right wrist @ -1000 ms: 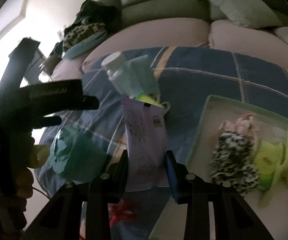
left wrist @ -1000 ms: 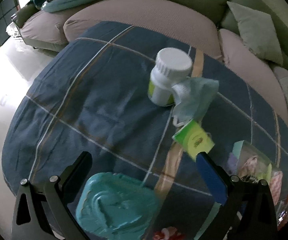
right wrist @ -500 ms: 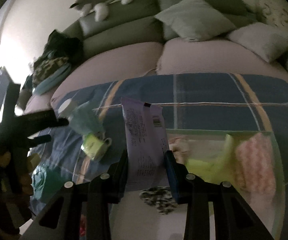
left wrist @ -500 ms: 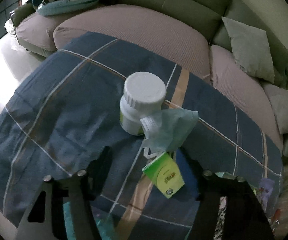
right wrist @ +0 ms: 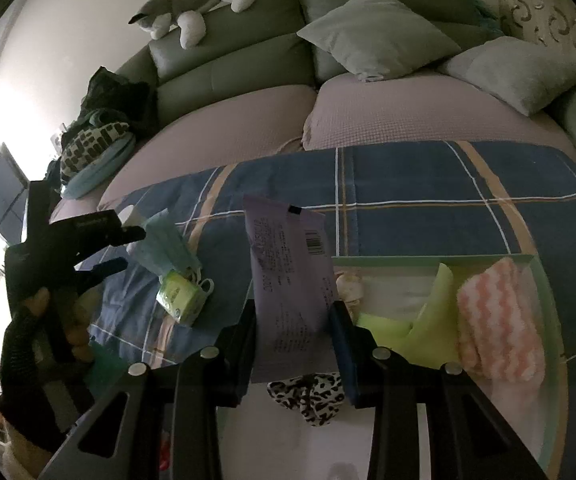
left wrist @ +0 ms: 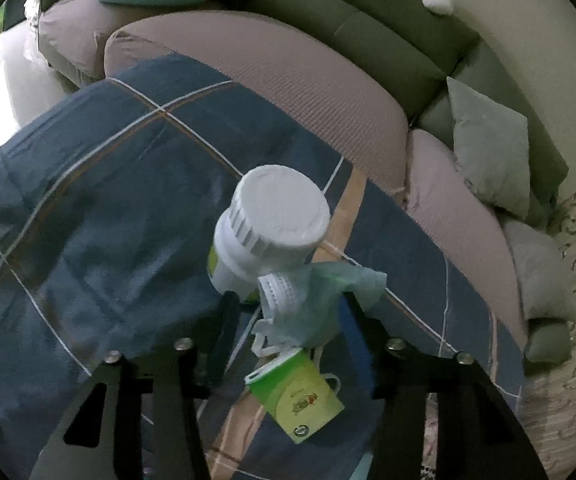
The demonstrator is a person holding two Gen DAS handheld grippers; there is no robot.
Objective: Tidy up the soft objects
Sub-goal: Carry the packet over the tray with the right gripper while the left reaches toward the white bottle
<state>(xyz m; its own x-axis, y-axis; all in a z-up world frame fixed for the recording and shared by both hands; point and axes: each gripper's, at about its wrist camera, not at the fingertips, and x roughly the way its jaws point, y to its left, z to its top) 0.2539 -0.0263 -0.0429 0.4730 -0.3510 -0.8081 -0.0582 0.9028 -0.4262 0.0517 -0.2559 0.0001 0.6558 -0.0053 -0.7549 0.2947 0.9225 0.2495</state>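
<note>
Lilac packet (right wrist: 288,280), barcoded, between clenched right fingers (right wrist: 341,334); left fingers (left wrist: 228,320) spread around crumpled mask (left wrist: 311,304).

Nothing printed is reading clearly. The purple packet (right wrist: 291,288) is showing a barcode and lines of small print, all too blurred to make out. The green tissue pack (left wrist: 297,396) is carrying a round logo, illegible.
</note>
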